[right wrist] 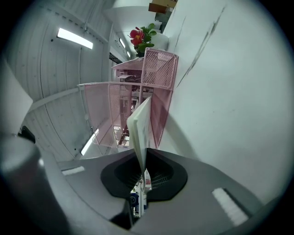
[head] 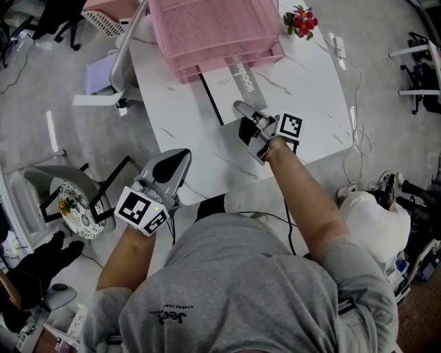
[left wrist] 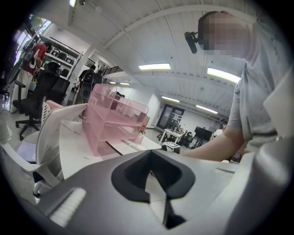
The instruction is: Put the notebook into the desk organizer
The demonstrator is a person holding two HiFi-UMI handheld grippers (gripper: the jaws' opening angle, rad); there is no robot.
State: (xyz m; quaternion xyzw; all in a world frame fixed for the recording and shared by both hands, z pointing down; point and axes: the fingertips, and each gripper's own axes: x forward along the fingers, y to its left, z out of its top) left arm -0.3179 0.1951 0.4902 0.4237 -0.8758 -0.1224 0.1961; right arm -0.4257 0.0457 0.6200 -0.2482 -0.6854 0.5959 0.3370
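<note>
The white notebook (head: 238, 83) with a black spine lies on the white table (head: 310, 103), its far end at the front of the pink mesh desk organizer (head: 213, 31). My right gripper (head: 241, 110) is shut on the notebook's near edge. In the right gripper view the notebook (right wrist: 141, 128) shows edge-on between the closed jaws of the right gripper (right wrist: 139, 160), pointing at the organizer's (right wrist: 158, 82) trays. My left gripper (head: 180, 157) hovers off the table's near left corner, shut with nothing in it. In the left gripper view the left gripper (left wrist: 149, 153) faces the organizer (left wrist: 112, 121) from the side.
A small pot of red flowers (head: 300, 21) stands at the table's far right, with a white cable strip (head: 337, 48) beside it. A white chair (head: 110, 65) stands left of the table. A round patterned object (head: 72, 207) sits low at the left.
</note>
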